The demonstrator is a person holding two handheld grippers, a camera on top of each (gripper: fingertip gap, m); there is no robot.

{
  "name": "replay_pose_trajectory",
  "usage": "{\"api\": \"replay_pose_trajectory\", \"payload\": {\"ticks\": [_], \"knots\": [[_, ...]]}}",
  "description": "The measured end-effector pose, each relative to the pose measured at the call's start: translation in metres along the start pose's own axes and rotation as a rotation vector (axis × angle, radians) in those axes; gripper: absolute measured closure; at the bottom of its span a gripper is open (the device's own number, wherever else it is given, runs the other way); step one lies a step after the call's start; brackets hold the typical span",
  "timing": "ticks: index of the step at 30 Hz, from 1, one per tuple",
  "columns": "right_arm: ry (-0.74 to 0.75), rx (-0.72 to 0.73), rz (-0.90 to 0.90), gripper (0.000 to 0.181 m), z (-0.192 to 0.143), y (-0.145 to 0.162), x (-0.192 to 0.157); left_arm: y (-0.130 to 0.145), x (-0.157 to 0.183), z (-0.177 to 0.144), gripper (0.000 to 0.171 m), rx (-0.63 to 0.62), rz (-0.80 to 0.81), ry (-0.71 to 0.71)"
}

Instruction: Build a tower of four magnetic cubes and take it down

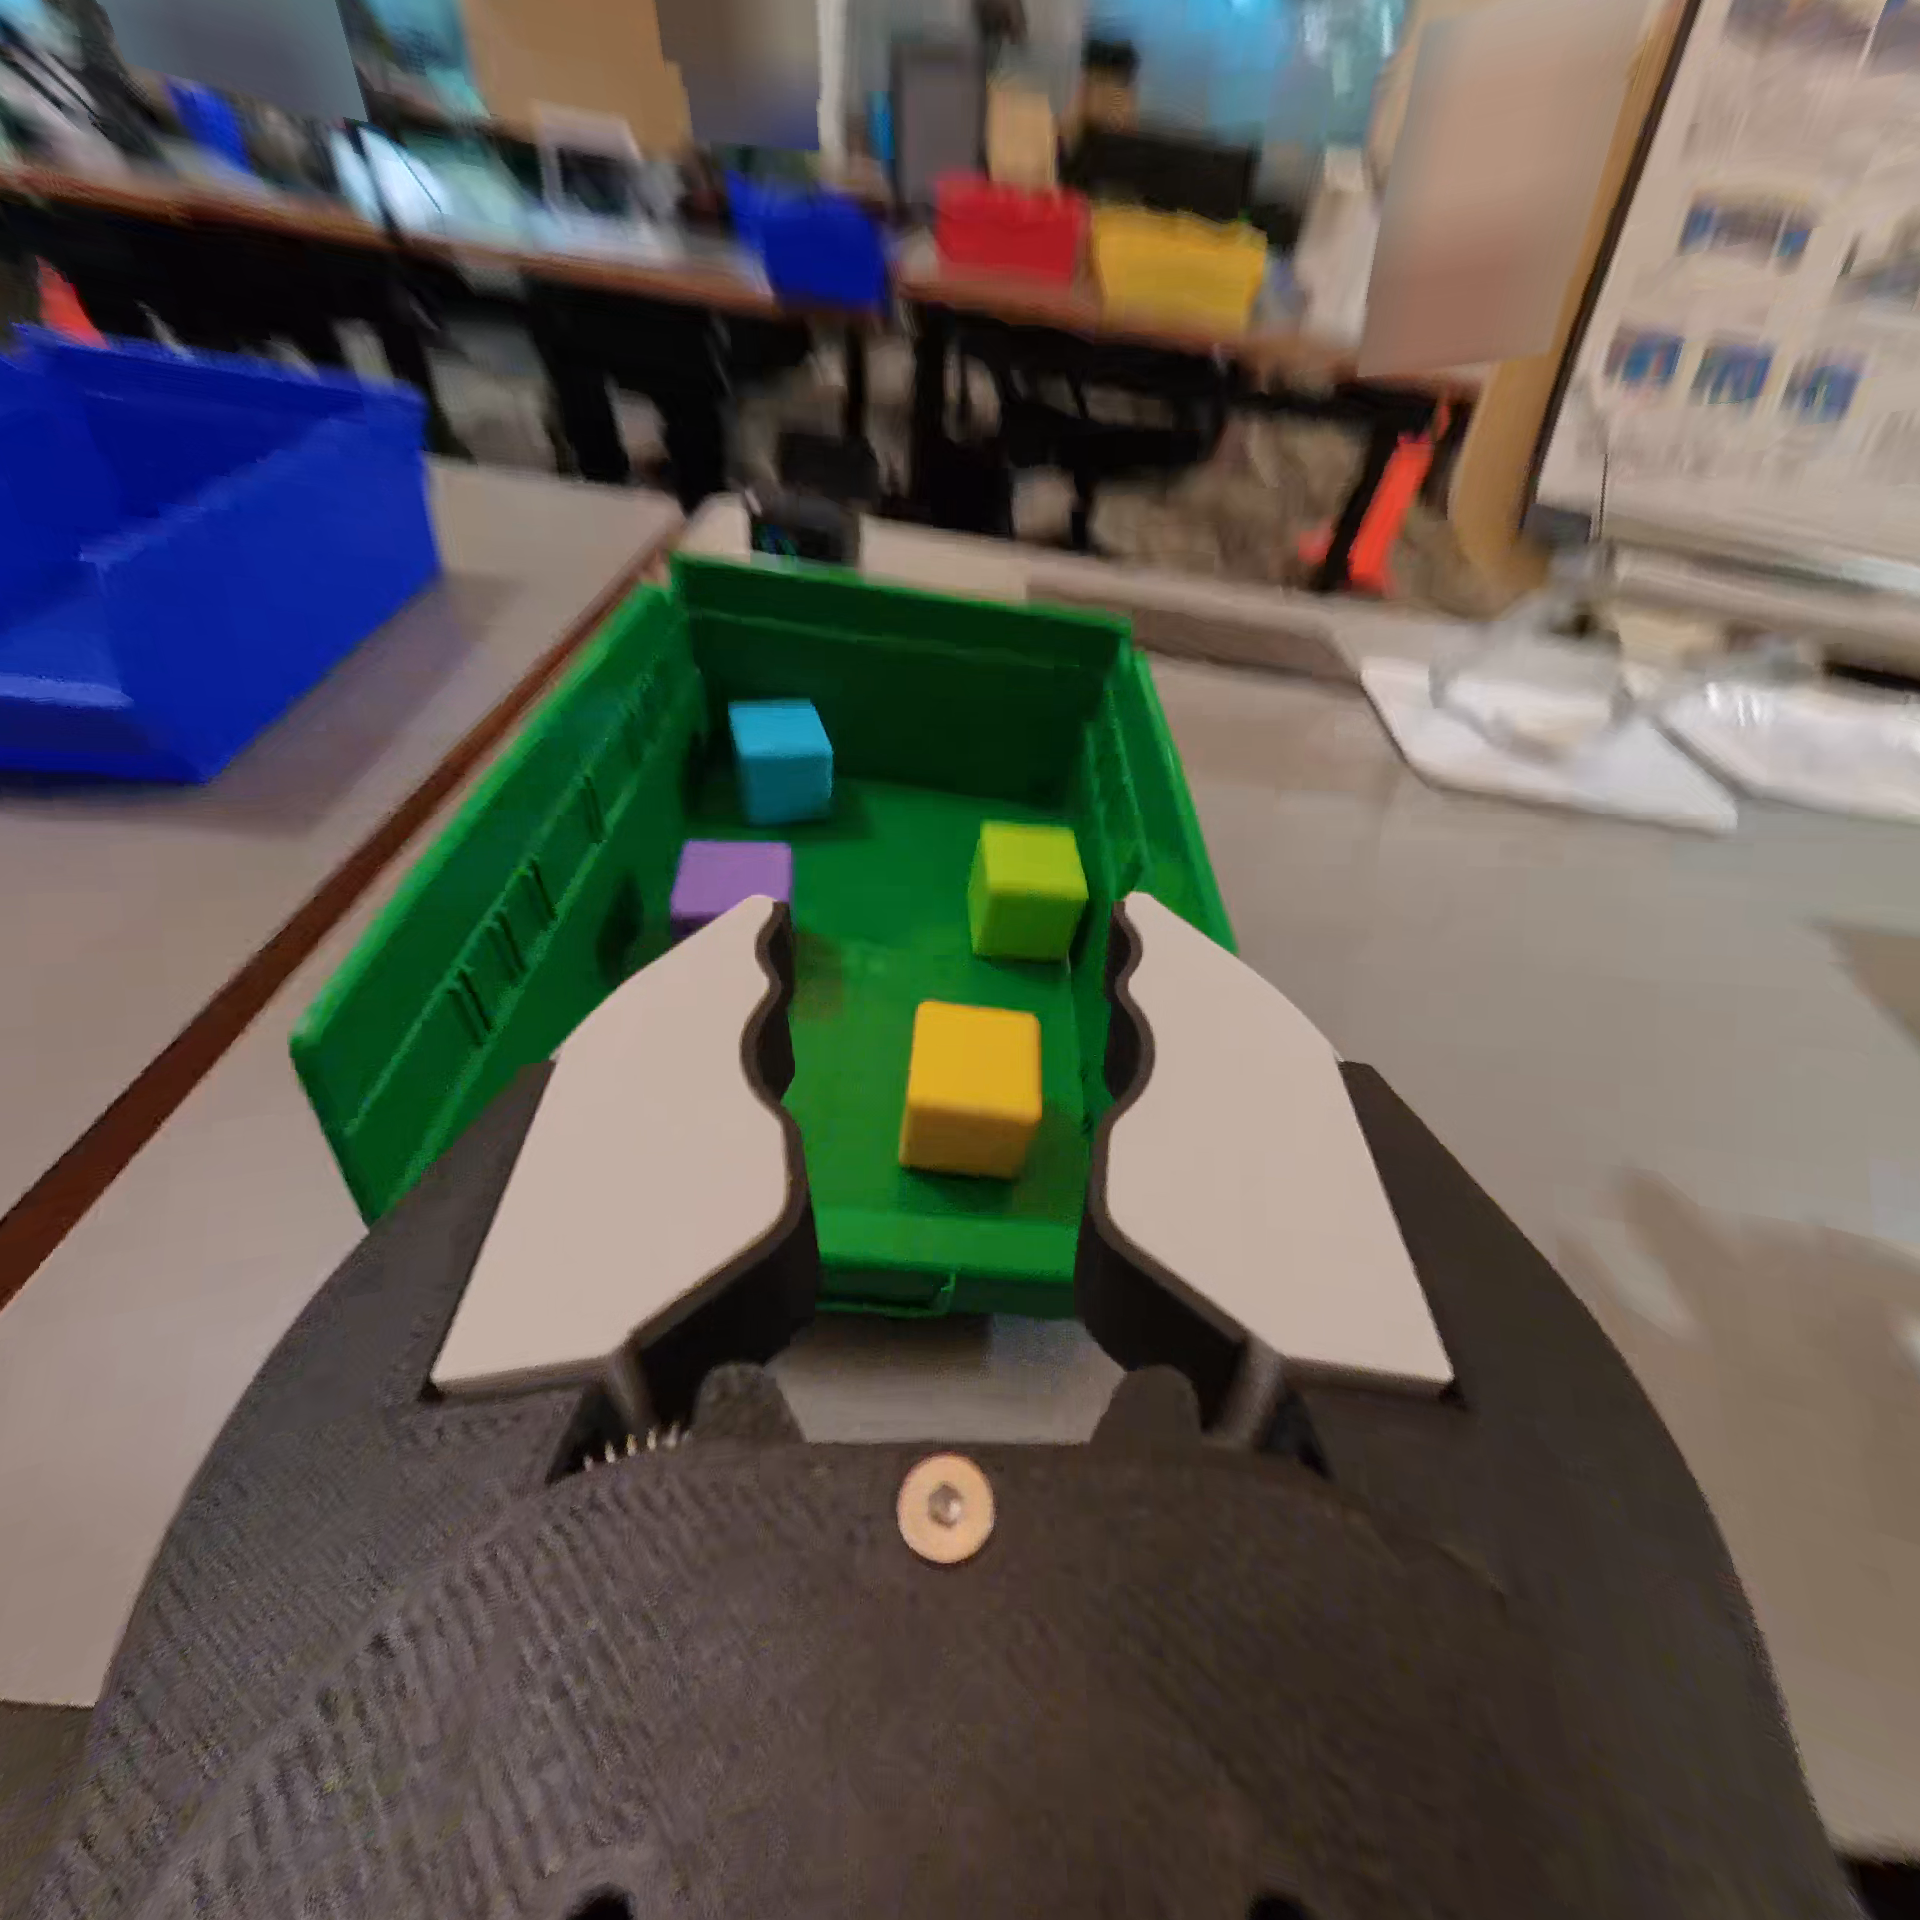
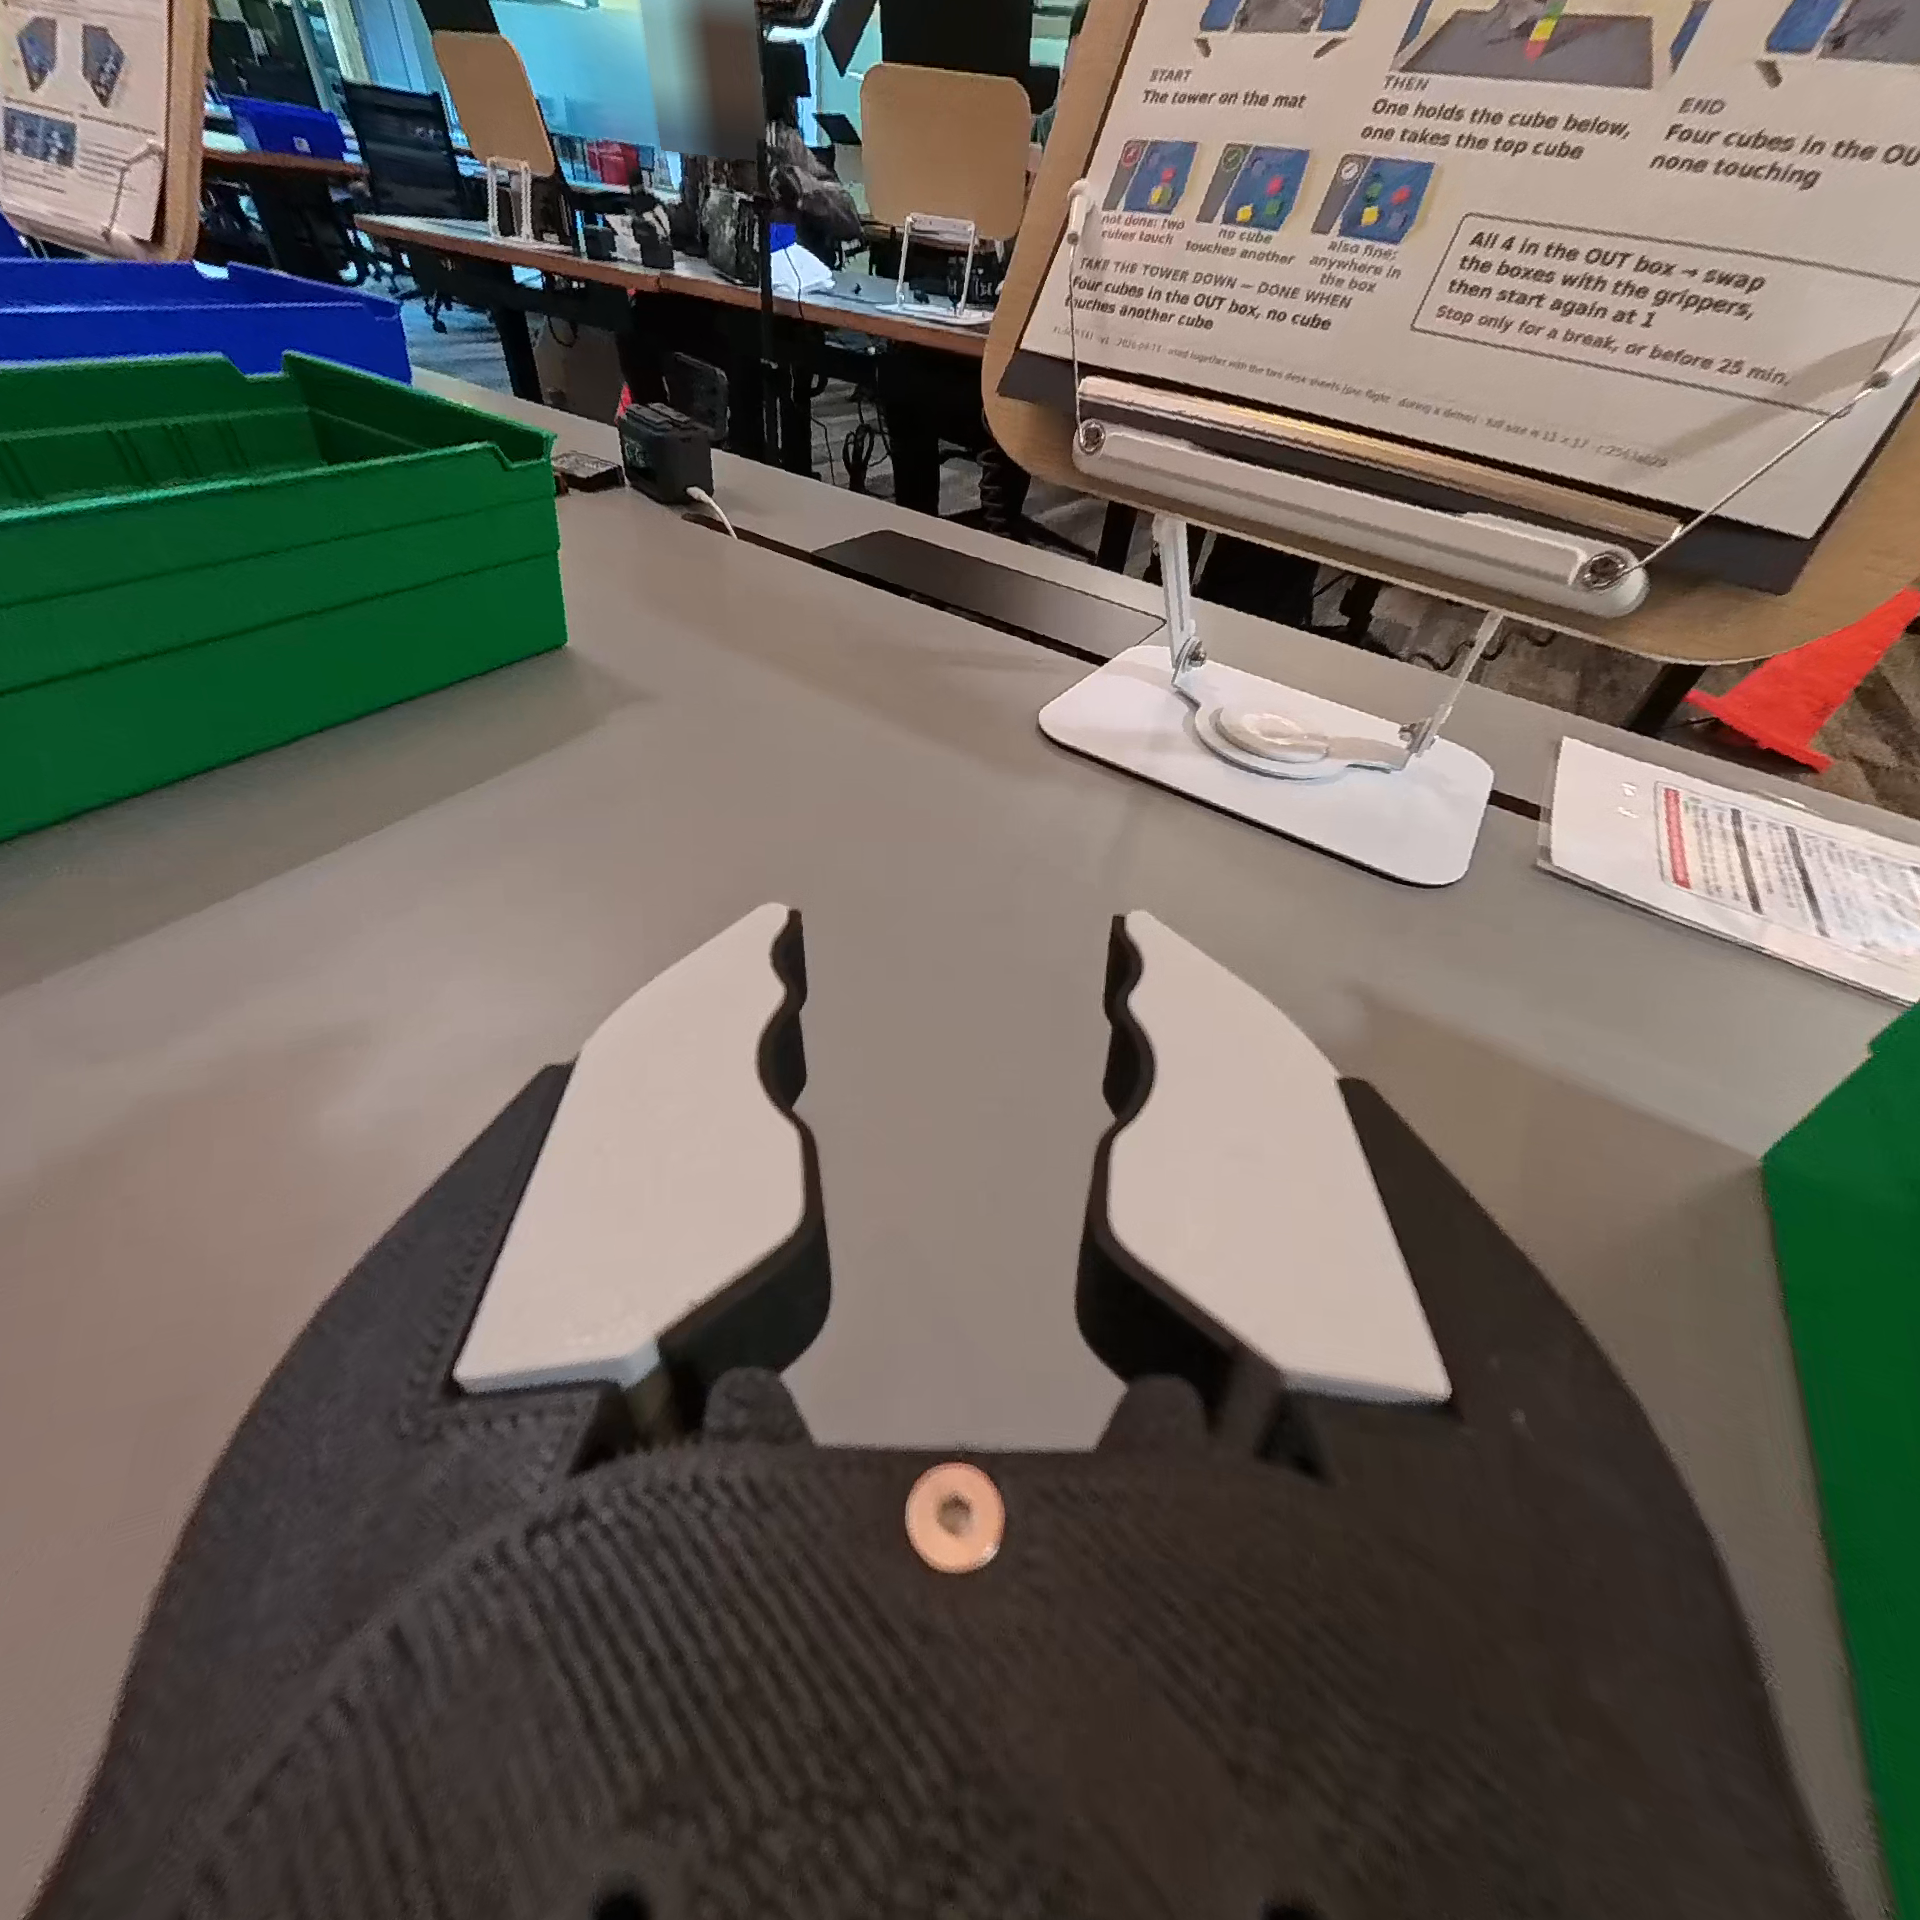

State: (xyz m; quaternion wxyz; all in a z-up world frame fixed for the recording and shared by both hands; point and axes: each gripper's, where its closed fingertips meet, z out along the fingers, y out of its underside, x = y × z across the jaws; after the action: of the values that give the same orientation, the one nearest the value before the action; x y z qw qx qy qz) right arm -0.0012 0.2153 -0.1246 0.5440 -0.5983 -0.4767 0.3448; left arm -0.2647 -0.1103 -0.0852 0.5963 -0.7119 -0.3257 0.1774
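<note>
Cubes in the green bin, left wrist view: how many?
4. Blue cube far left, purple cube partly behind a finger, lime cube right, yellow cube nearest. None touching.

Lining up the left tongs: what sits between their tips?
In the left wrist view, the open left tongs frame the green plastic bin's floor, with the yellow cube between them, untouched.

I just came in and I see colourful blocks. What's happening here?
A person holds two grippers. The left gripper is open, pointing into a green bin on a grey table. Inside sit four separate cubes: a yellow cube nearest, a lime cube, a purple cube and a blue cube. The right gripper is open too, holding nothing, over bare table.
</note>
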Motion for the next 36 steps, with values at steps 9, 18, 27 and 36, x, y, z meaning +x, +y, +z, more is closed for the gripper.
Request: {"api": "replay_pose_trajectory", "payload": {"ticks": [9,18,27,36], "knots": [[0.033,-0.042,-0.112,0.125,-0.010,0.010,0.001,0.043,-0.002,0.066,0.116,-0.554,0.239,0.092],[0.151,-0.079,-0.287,0.126,-0.035,0.020,0.022,0.086,-0.003,0.063,0.122,-0.771,0.099,0.249],[0.216,-0.111,-0.331,0.129,-0.049,0.026,0.036,0.117,-0.001,0.065,0.106,-0.963,0.243,0.227],[0.209,-0.128,-0.360,0.130,-0.045,0.030,0.032,0.114,0.005,0.081,0.116,-0.910,0.201,0.192]]}}
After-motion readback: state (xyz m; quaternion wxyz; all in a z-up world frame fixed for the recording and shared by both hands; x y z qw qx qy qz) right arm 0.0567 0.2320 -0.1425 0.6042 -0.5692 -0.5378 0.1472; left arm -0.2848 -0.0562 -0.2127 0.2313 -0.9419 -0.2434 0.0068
